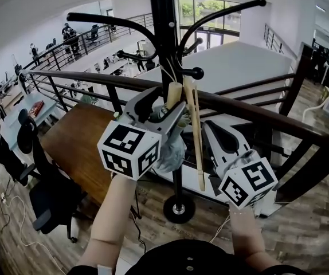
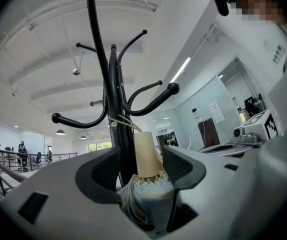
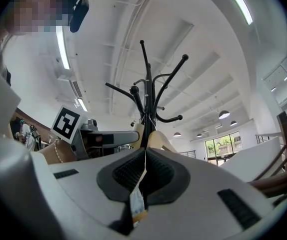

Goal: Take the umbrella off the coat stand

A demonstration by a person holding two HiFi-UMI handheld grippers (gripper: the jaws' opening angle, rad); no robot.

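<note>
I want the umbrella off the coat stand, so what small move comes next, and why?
Probably close the left claw on the umbrella: its jaws stand apart around the cream handle without pressing, while the cord ties it to the coat stand.

Coat stand (image 1: pixel 164 39) top beyond upper edge

- 1 coat stand (image 1: pixel 164 39), black
- 1 folded umbrella (image 1: pixel 173 148), cream handle
- 1 wooden hanger (image 1: pixel 198 142)
- 1 thin tag (image 3: pixel 137 199)
- 2 handheld grippers: left gripper (image 2: pixel 141 166), right gripper (image 3: pixel 144 171)
- 2 marker cubes: (image 1: pixel 128 149), (image 1: pixel 247 182), one per gripper
- 1 wooden table (image 1: pixel 78 142)
- 1 railing (image 1: pixel 256 116)
</note>
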